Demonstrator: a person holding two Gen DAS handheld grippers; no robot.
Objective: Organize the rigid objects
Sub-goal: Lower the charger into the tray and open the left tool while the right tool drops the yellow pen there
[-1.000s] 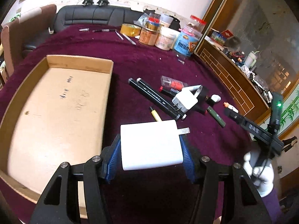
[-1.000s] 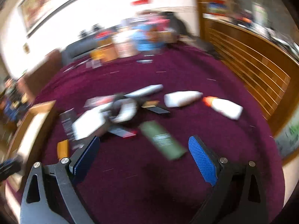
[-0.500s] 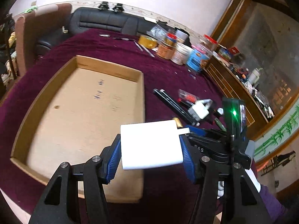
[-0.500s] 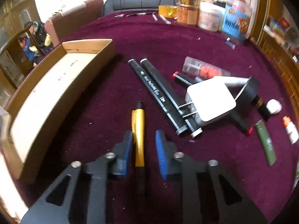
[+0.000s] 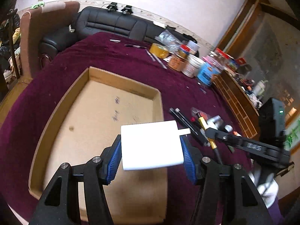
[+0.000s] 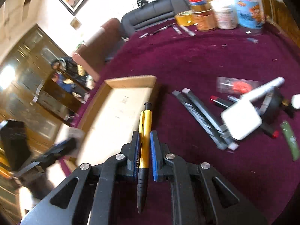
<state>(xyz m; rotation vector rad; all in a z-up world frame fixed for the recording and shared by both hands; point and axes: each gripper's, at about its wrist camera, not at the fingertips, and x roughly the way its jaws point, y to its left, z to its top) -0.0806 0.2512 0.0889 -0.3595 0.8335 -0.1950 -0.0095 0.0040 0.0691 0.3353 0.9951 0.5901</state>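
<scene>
My left gripper (image 5: pixel 151 146) is shut on a white charger block (image 5: pixel 151 147) and holds it above the right part of the shallow cardboard tray (image 5: pixel 56 112). My right gripper (image 6: pixel 144 142) is shut on a yellow and black pen (image 6: pixel 144 142), lifted above the purple cloth beside the tray's right wall (image 6: pixel 131 79). In the left wrist view the right gripper (image 5: pixel 210 131) and the pen (image 5: pixel 208 136) show to the right of the charger.
On the cloth to the right lie two black markers (image 6: pixel 202 116), another white charger (image 6: pixel 241 121), a red marker (image 6: pixel 217 100), a clear packet (image 6: pixel 236 85) and a green stick (image 6: pixel 290 140). Jars and tape (image 5: pixel 191 63) stand at the far edge. A sofa (image 5: pixel 112 24) is behind.
My right gripper closed on the yellow pen and lifted it toward the tray. My left gripper carried the white charger left, over the tray.
</scene>
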